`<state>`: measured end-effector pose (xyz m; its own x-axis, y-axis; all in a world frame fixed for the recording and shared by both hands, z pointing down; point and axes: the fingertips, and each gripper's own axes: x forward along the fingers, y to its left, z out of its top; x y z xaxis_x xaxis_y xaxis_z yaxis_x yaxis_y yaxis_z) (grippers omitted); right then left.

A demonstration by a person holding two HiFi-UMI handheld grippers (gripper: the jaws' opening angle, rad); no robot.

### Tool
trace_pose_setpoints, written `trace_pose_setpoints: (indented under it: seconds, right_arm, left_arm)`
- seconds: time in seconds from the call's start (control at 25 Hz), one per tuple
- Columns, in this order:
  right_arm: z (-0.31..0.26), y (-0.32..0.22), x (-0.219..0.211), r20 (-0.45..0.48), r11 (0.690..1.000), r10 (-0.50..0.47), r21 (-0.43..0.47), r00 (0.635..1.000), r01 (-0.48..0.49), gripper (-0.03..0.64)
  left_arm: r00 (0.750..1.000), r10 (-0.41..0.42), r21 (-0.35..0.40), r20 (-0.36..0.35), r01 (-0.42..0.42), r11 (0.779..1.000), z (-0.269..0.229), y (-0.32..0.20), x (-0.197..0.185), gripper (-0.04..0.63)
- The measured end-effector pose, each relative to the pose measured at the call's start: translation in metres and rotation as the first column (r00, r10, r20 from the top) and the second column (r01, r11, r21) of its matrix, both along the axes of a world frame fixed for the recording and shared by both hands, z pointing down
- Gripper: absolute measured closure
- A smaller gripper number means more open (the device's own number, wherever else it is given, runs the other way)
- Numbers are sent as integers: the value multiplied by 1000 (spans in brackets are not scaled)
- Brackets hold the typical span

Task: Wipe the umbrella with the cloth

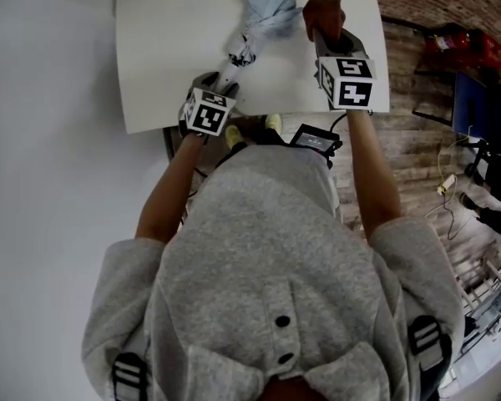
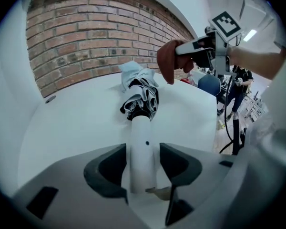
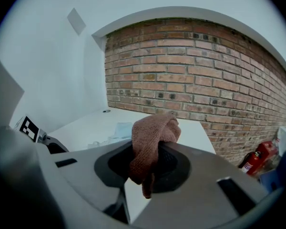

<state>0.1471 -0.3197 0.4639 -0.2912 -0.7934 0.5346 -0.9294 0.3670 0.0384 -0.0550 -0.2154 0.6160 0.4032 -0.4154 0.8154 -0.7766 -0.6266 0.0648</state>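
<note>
On the white table (image 1: pixel 167 57) the folded umbrella (image 1: pixel 249 40) lies aslant, its bunched pale-blue canopy (image 2: pixel 133 75) at the far end and its white handle (image 2: pixel 143 147) pointing back toward the person.

At the umbrella's handle end, the left gripper (image 2: pixel 144 166) is set down over it. Its jaws stand wide with the handle between them, the pads close on either side, though a thin gap seems to show, so it brackets the handle rather than clamps it.

Just beside the umbrella's canopy end and raised above it, the right gripper (image 3: pixel 150 163) has its jaws pinched together on a brown cloth (image 3: pixel 150 137). The cloth bunches out above the pads and hangs a short tail below. From the left gripper view it appears clear of the umbrella's fabric.

By my reading the preparation is nearly done: the cloth is in hand and the umbrella about to be steadied. No wiping contact shows yet, so the whole wipe along the umbrella seems still to come.
</note>
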Motion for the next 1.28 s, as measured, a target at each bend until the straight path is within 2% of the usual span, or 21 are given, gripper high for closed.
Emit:
trace_pose_setpoints:
  seconds: [0.16, 0.44, 0.68, 1.28]
  right_arm:
    - [12, -6, 5, -23, 1000, 7, -22, 1000, -8, 537]
    - [34, -20, 13, -67, 998, 25, -61, 997, -29, 537]
    - [43, -26, 10, -44, 995, 38, -85, 998, -42, 537]
    - [69, -20, -28, -3, 987, -3, -158, 1000, 2, 537]
  left_arm:
    - [1000, 27, -11, -1, -27, 1000, -1, 5, 9, 434]
    - [1000, 10, -25, -11, -10, 1000, -4, 6, 9, 437]
    - [1000, 13, -37, -4, -13, 999, -5, 6, 10, 437]
    - [1000, 12, -40, 8, -12, 999, -3, 5, 7, 437]
